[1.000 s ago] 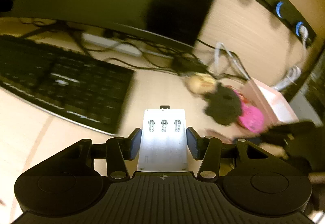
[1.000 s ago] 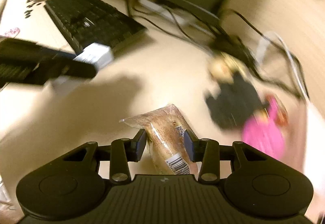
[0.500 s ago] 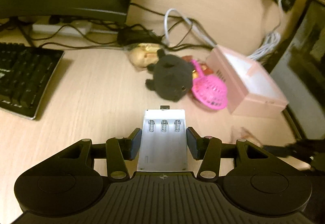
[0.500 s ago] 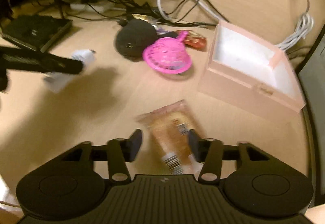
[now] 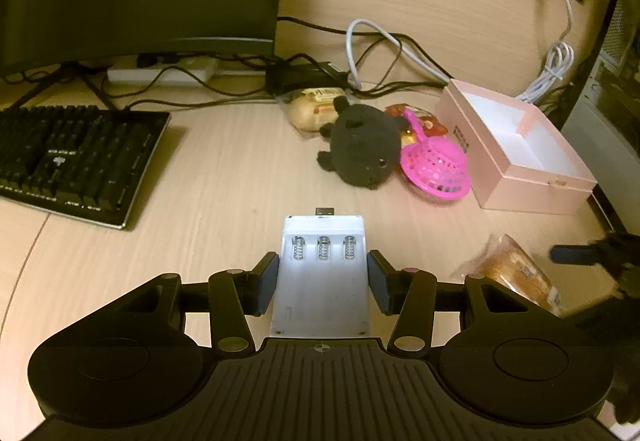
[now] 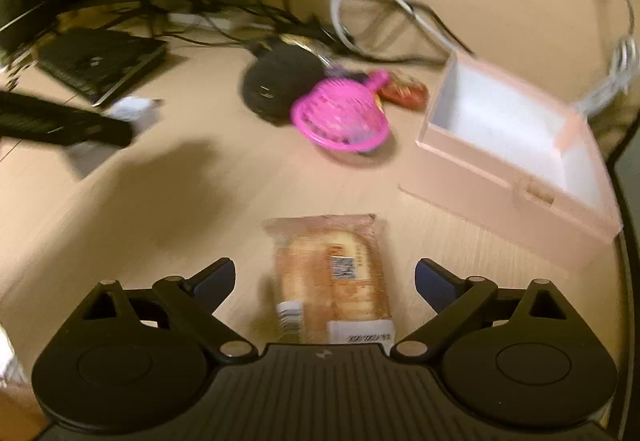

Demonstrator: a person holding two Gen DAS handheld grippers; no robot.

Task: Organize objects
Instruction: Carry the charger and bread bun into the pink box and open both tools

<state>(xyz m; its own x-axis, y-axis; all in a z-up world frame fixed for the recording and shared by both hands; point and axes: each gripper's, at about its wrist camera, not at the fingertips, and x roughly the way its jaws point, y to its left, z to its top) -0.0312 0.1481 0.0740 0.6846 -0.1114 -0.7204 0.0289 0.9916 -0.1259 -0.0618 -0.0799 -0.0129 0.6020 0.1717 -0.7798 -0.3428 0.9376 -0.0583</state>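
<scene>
So far, little of the tidying is looking finished: the pink box (image 5: 516, 157) is sitting open with both its white compartments bare, while a black plush toy (image 5: 362, 151), a pink plastic basket (image 5: 436, 167), a red wrapped snack (image 5: 430, 123) and a packaged bun (image 5: 310, 109) are all lying loose on the desk (image 5: 224, 177) just left of it. The left gripper (image 5: 322, 279) is holding a white battery charger (image 5: 322, 273), its jaws clamped on the charger's sides, above the desk near a black keyboard (image 5: 76, 157). The right gripper (image 6: 325, 281) is hovering with its jaws spread wide apart over a wrapped bread packet (image 6: 332, 277), which is lying flat on the desk, near the box but outside it. A second ago those jaws were gripping the packet; now they are standing clear of it. The left gripper is keeping its grip on the charger while its view is swinging from the keyboard toward the box.
</scene>
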